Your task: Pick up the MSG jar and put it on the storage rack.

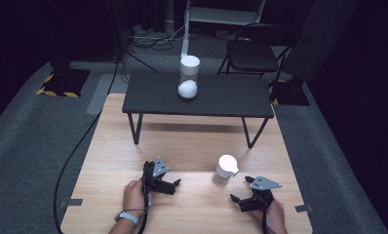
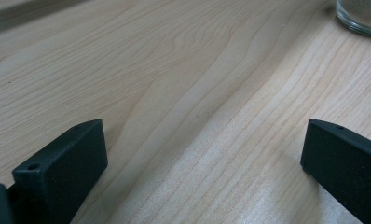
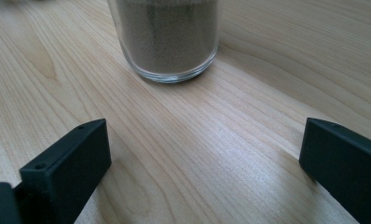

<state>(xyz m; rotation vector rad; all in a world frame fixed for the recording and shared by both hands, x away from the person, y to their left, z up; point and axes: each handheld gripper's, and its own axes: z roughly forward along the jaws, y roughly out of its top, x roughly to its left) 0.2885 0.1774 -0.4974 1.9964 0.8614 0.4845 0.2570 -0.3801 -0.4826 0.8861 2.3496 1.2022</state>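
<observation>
Nearest to us, our two hands rested low on the pale wooden table [image 1: 133, 146], each holding a gripper with nothing in it. The left gripper [image 1: 174, 185] lay at the near left with its jaws spread wide, pointing to the right, and in the left gripper view only bare wood lay between them, with the glass base at the far right corner. The right gripper [image 1: 237, 201] sat at the near right, its jaws likewise parted and empty, aimed to the left. We judged both were set down flat like this as a waiting pose on either side of the thing to be handled. That thing, the small glass jar [image 1: 224, 170] with a white spouted lid and a fine grey-brown filling, stood upright between the two grippers and a little farther off, closer to the right one; in the right gripper view its base stood just beyond the open jaws, touched by neither. Farther off stood a low black bench [image 1: 231, 97] across the table's far end, and on it a tall clear canister [image 1: 189, 77] with a white lid and white contents at its bottom, well apart from the grippers.
</observation>
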